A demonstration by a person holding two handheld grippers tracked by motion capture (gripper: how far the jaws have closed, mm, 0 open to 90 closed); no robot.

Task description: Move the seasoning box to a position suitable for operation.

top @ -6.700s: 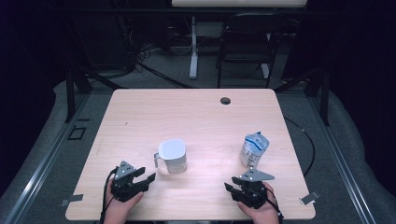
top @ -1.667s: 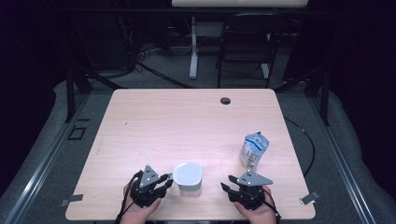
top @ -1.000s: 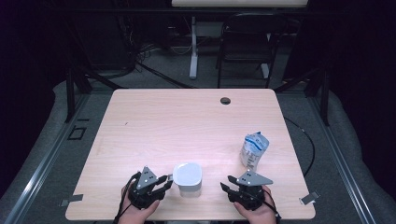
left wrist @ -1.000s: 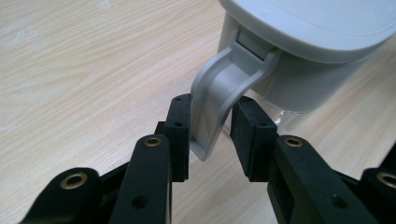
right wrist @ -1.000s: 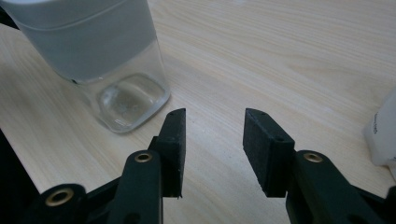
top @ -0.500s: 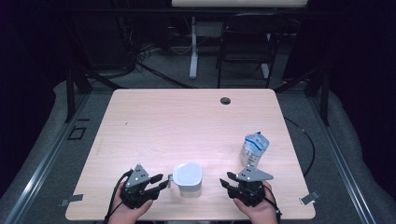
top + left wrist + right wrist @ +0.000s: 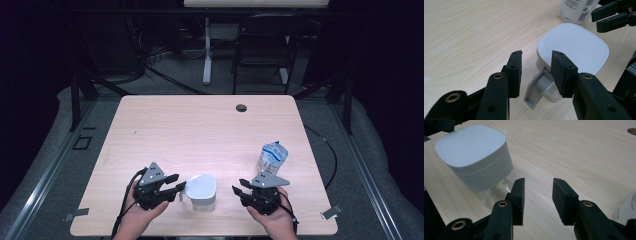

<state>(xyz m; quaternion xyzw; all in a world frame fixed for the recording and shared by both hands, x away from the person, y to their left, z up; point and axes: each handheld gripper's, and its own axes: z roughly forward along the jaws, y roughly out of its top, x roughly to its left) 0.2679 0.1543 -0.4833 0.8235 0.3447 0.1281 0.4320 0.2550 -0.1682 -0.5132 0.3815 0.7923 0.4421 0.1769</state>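
Left gripper [image 7: 176,183] level, jaws just opened off mug handle [image 7: 538,88] — right gripper [image 7: 241,186] empty.

Matt white plastic cup [image 7: 573,47] with grey handle on pale smooth wood-grain table [image 7: 200,130]

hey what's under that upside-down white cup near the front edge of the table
The white cup stands mouth-down on the wooden table, its flat base up and its grey handle sticking out low. Its opaque walls cover whatever might lie beneath, so that cannot be seen.
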